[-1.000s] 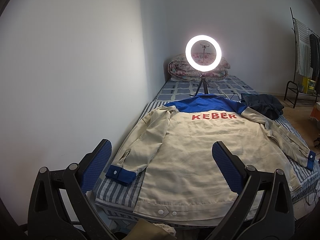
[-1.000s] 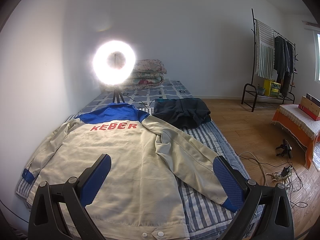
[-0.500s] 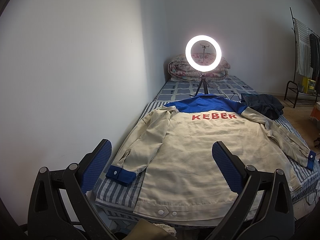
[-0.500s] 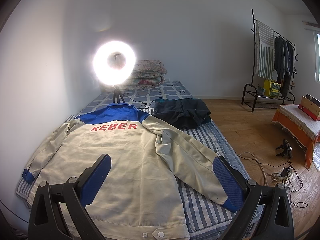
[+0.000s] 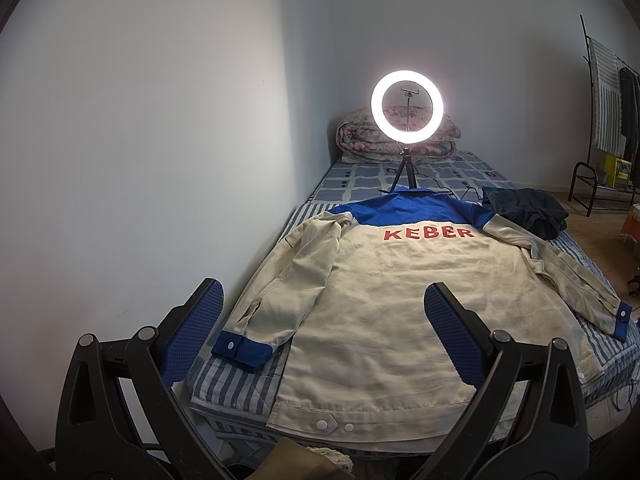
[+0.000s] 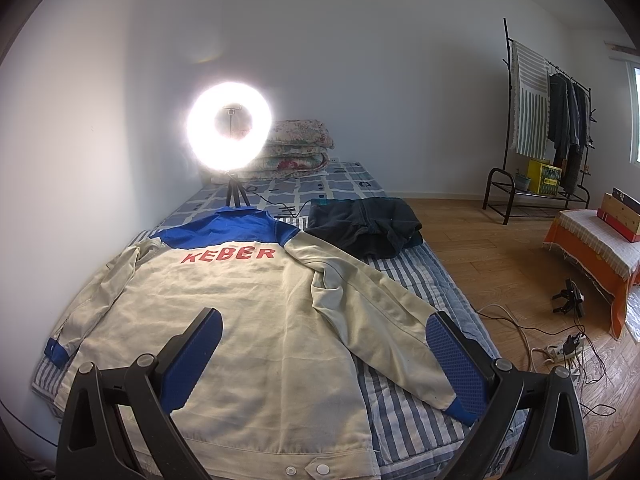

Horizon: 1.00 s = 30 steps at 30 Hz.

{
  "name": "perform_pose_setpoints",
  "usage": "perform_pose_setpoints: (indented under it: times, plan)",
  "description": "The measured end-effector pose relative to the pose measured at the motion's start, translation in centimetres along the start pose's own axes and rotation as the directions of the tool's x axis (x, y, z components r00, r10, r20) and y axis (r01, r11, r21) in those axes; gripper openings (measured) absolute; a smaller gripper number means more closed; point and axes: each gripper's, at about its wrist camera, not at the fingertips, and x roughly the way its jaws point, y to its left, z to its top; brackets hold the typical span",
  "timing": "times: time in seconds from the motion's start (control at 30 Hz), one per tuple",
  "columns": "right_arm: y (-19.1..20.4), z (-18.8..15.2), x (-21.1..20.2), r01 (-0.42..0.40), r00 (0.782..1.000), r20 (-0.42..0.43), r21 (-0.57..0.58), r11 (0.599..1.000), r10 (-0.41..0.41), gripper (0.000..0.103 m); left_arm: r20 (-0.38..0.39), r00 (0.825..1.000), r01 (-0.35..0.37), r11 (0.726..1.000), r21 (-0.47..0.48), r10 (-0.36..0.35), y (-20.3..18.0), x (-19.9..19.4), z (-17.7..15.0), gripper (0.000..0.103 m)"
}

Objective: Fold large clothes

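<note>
Left gripper (image 5: 322, 334): I hold it above the near end of the bed, fingers wide apart and gripping nothing.
Left sleeve (image 5: 280, 280): it lies ahead of my left finger, its blue cuff (image 5: 241, 350) just beyond that fingertip on the striped sheet (image 5: 224, 384).
Jacket (image 5: 400, 300): spread back-up on the bed, red KEBER lettering far ahead between the fingers, hem nearest me.
Right gripper (image 6: 324, 334): also spread wide and empty, hovering over the jacket's lower right part.
Right sleeve (image 6: 372, 312): it runs diagonally towards my right finger, which hides part of its cuff.
Dark garment (image 6: 366, 226): bundled far ahead, close to the right shoulder; I can't tell if they touch.
Ring light (image 6: 230, 130): standing beyond the collar on a small tripod.
Risk, cuff: I judge a shallow pinch could catch the sheet along with the cuff and drag the bedding.
Risk, fold: carrying a sleeve too far forward may snag the tripod or the dark bundle.
Risk, edge: the right cuff sits near the bed's side and could slide off.
Change: against the earlier frames I see none; both grippers and the jacket sit as they did.
</note>
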Motion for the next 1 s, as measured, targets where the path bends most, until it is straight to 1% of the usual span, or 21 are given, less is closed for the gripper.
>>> perform_pose_setpoints:
  times: [0.23,0.37,0.63,0.77,0.8,0.83,1.0]
  plan:
    - [0.1,0.0,0.0,-0.001,1.0,0.0,0.0,1.0,0.001,0.103,0.0,1.0,-0.003,1.0,-0.001,0.003,0.0,0.0,0.0,0.102]
    - [-0.1,0.0,0.1,-0.004,1.0,-0.001,-0.002,1.0,0.004,0.103,-0.004,1.0,-0.006,1.0,-0.002,0.006,0.1,0.2,0.9,0.102]
    - [1.4,0.3,0.5,-0.017,1.0,-0.005,-0.007,1.0,0.017,0.103,-0.021,0.999,-0.028,1.0,-0.008,0.028,1.4,0.8,1.4,0.102]
    - [2.2,0.4,0.9,-0.031,0.999,-0.011,-0.015,0.999,0.03,0.103,-0.03,0.999,-0.028,1.0,-0.01,0.028,2.3,1.6,0.3,0.102]
    - [2.4,0.5,1.0,-0.038,0.999,-0.014,-0.017,0.999,0.038,0.103,-0.032,0.999,-0.026,1.0,-0.009,0.026,2.3,1.6,0.2,0.102]
    - [2.7,0.5,1.2,-0.047,0.999,-0.019,-0.019,0.999,0.047,0.103,-0.048,0.999,-0.008,1.0,-0.009,0.008,2.9,2.0,0.0,0.102]
    - [4.4,0.7,2.5,-0.101,0.994,-0.048,-0.017,0.995,0.1,0.103,-0.057,0.998,-0.017,1.0,-0.018,0.016,4.0,2.3,-1.2,0.102]
